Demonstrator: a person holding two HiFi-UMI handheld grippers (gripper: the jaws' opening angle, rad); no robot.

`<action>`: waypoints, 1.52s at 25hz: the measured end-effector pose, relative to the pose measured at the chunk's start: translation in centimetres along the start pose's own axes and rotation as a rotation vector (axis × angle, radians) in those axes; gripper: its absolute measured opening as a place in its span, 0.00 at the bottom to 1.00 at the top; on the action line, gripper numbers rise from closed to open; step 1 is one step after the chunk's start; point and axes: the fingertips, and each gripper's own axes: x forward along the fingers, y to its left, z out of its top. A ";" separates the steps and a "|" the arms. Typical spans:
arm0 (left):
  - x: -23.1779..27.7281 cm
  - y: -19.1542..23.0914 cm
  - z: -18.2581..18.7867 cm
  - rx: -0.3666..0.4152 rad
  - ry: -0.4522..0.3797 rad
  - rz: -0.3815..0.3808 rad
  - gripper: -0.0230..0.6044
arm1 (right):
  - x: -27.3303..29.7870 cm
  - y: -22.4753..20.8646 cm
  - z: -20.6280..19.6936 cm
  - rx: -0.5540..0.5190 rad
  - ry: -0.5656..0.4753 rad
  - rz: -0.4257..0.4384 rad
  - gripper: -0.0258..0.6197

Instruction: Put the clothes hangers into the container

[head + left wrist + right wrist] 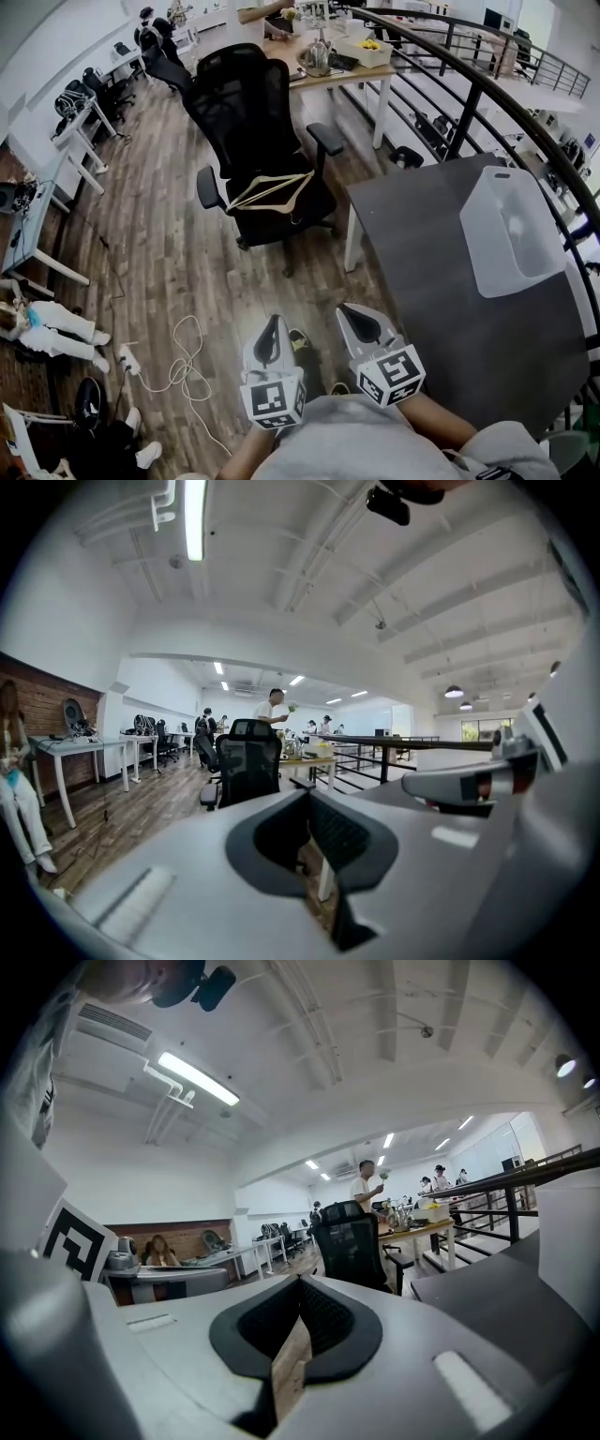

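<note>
Left claw (pixel 273 324) and right claw (pixel 350 313) pressed together, empty, hangers (pixel 272 190) well ahead on office chair (pixel 234 94)

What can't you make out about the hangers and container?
- Hangers, head view: too small and overlapping on the chair seat to count.
- Hangers, gripper views: left gripper and right gripper block most of the chair seat.
- White shape, right gripper view: cut off at the edge; possibly the container.

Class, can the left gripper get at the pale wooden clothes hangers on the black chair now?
Probably not yet: the left gripper, shut, is far short of the pale wooden clothes hangers; only floor lies between.
</note>
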 end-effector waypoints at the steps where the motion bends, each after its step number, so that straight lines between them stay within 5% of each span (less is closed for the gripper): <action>1: 0.7 0.3 0.0 -0.003 0.004 -0.002 0.05 | 0.6 -0.3 0.1 0.003 0.003 -0.003 0.04; 38: 29.9 17.5 2.7 -0.056 0.128 -0.039 0.05 | 32.9 -11.8 4.6 0.050 0.124 -0.042 0.04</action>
